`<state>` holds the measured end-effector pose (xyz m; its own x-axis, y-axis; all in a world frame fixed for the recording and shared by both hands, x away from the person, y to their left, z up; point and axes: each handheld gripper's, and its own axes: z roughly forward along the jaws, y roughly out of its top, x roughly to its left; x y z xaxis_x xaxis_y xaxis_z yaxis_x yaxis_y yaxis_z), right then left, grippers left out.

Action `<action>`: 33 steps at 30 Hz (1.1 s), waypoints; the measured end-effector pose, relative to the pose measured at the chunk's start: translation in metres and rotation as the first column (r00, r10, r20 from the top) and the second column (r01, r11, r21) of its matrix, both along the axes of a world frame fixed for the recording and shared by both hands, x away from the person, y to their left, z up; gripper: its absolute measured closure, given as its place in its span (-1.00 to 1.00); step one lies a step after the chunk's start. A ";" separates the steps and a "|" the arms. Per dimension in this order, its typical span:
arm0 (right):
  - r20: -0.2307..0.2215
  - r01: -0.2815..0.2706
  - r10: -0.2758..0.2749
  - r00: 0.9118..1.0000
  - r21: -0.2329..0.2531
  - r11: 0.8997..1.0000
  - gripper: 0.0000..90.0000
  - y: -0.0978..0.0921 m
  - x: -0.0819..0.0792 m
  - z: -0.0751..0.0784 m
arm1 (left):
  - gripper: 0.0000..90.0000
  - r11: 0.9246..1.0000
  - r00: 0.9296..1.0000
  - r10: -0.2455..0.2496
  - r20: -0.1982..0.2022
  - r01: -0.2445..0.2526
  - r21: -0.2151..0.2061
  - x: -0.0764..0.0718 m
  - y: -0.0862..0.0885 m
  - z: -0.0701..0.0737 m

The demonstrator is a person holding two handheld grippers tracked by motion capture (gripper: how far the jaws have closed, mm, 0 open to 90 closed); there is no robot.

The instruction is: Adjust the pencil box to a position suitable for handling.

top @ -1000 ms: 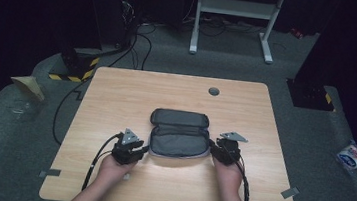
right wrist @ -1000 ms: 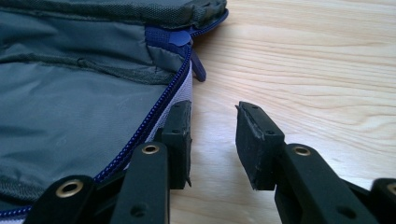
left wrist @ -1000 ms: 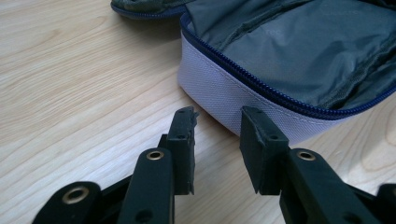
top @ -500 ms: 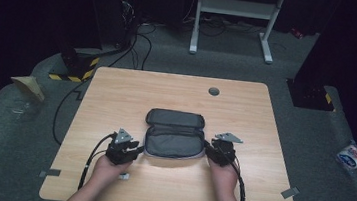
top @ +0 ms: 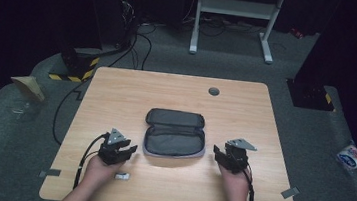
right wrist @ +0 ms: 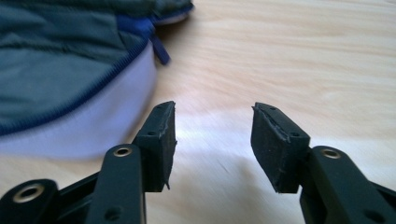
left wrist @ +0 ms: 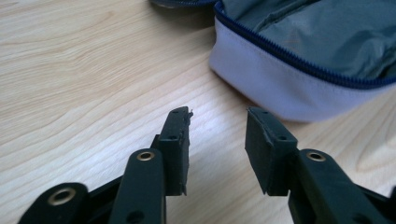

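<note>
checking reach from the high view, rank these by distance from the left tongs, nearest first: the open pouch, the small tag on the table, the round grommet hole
From the left tongs:
1. Small tag, on the table just below them, by the hand.
2. Open pouch, to their right at the table's middle.
3. Round grommet hole, far side of the table, right of centre.

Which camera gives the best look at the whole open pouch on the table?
The high view: the pouch lies whole and unzipped between both grippers. The left gripper view catches just one pale corner and blue zipper; the right gripper view shows another corner with the zipper pull.
</note>
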<state>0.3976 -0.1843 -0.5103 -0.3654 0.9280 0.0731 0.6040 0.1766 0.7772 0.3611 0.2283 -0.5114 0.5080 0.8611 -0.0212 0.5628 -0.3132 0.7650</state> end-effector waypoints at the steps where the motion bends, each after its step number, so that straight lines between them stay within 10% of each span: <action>1: 0.000 0.000 0.000 1.000 0.000 1.000 0.09 0.000 0.000 0.000 | 0.31 1.000 1.000 0.000 0.000 0.000 0.000 0.000 0.000 0.000; 11: -0.059 0.006 -0.009 0.998 -0.048 0.999 -0.13 -0.025 -0.021 -0.009 | 0.21 0.999 1.000 -0.005 -0.006 0.006 0.038 -0.020 0.039 -0.003; 18: -0.038 0.012 -0.017 0.999 -0.109 0.994 -0.21 -0.023 -0.032 -0.013 | 0.05 1.000 0.999 -0.027 -0.024 0.027 -0.010 -0.043 0.068 -0.015; 27: -0.039 0.027 -0.031 0.999 -0.109 0.994 -0.21 -0.021 -0.033 -0.013 | -0.30 0.996 0.997 -0.078 -0.010 0.078 0.046 -0.051 0.066 -0.015; 33: -0.037 0.021 -0.026 0.999 -0.109 0.994 -0.21 -0.022 -0.032 -0.013 | -0.35 0.994 0.995 -0.097 0.019 0.097 -0.043 -0.060 0.059 -0.004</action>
